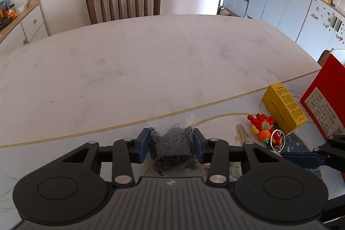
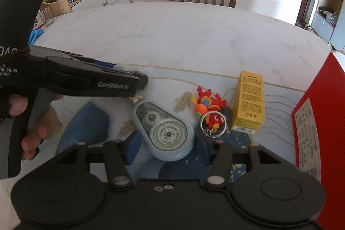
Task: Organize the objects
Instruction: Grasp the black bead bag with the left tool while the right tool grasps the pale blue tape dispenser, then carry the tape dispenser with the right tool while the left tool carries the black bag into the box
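Note:
My left gripper (image 1: 171, 143) is shut on a small clear bag (image 1: 172, 151) of black bits, its blue pads pressing both sides just above the white marble table (image 1: 129, 68). From the right wrist view the left gripper (image 2: 140, 81) shows side-on, held by a hand. My right gripper (image 2: 167, 143) stands open around a pale blue correction tape dispenser (image 2: 166, 130) that lies flat on a blue patterned mat (image 2: 86, 126). The right pad is at its edge, and a narrow gap shows at the left pad.
A red plush keychain (image 2: 207, 105) with a metal ring (image 2: 213, 123) lies just right of the dispenser. A yellow box (image 2: 249, 100) and a big red box (image 2: 319, 111) stand further right. A glass (image 2: 46, 16) and a blue glove (image 2: 36, 35) sit far left. A wooden chair (image 1: 124, 0) stands behind the table.

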Demonstrator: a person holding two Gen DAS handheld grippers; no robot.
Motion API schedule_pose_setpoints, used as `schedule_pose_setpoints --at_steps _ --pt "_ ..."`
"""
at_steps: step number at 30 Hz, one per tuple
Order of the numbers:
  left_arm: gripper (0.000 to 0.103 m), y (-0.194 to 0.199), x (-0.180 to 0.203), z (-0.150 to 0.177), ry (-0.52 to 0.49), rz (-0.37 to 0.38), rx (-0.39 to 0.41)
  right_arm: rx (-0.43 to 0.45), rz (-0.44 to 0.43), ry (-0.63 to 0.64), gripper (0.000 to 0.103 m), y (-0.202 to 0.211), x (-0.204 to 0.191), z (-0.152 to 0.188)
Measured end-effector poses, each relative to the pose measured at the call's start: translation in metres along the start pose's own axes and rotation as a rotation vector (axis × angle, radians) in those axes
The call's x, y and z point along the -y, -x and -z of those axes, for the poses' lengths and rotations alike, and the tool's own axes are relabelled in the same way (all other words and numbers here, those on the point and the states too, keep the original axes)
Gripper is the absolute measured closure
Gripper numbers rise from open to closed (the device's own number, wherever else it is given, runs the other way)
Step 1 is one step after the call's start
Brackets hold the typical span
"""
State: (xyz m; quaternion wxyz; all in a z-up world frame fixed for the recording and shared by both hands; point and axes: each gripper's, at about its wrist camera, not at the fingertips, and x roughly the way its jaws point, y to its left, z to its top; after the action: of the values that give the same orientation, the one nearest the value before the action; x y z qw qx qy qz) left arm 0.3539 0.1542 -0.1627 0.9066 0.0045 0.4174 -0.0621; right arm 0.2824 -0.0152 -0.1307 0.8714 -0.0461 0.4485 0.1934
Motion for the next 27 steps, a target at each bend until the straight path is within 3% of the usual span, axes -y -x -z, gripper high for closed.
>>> schedule_pose_setpoints --at_steps 17,27 --pt "0.065 0.051 -0.003 0.012 0.013 -0.003 0.028 0.059 0.015 -0.057 0.050 0.037 0.008 0.014" --pt "0.065 0.096 0.027 0.012 -0.034 0.014 0.065 0.143 0.002 -0.099 0.050 0.090 0.015 0.024"
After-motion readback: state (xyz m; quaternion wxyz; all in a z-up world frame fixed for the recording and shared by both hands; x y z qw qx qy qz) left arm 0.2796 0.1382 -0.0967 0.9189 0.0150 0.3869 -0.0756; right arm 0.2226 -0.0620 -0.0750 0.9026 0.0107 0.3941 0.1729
